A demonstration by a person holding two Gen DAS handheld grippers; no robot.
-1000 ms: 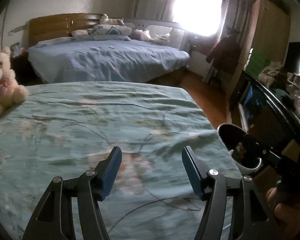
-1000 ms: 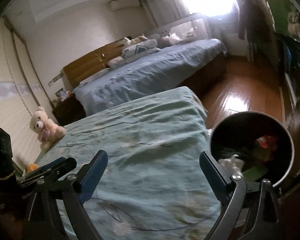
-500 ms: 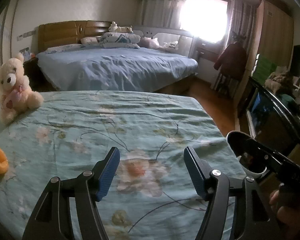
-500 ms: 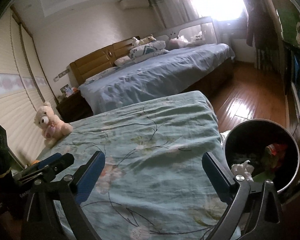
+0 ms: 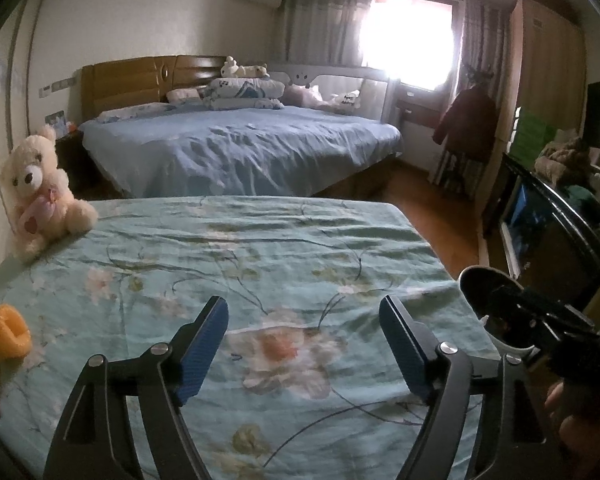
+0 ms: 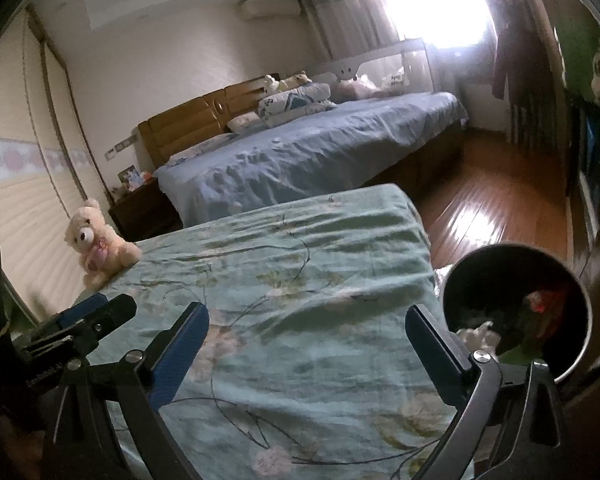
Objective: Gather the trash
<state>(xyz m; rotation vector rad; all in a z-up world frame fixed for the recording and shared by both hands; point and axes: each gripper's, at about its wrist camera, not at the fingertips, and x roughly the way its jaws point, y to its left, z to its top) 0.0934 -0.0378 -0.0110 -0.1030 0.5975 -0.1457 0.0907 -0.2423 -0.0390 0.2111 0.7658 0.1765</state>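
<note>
Left gripper (image 5: 304,346) jaws are opening, empty, over the bed (image 5: 260,256). Right gripper (image 6: 306,350) jaws stand apart, empty; bin (image 6: 580,344) waits just right, probably for drops.

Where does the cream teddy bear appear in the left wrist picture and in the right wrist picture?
Left wrist: the teddy bear sits at the far left edge, on the floral bedspread.
Right wrist: the teddy bear sits left of centre, at the bedspread's left corner.
Shared landmark: the wooden headboard behind the blue bed.
</note>
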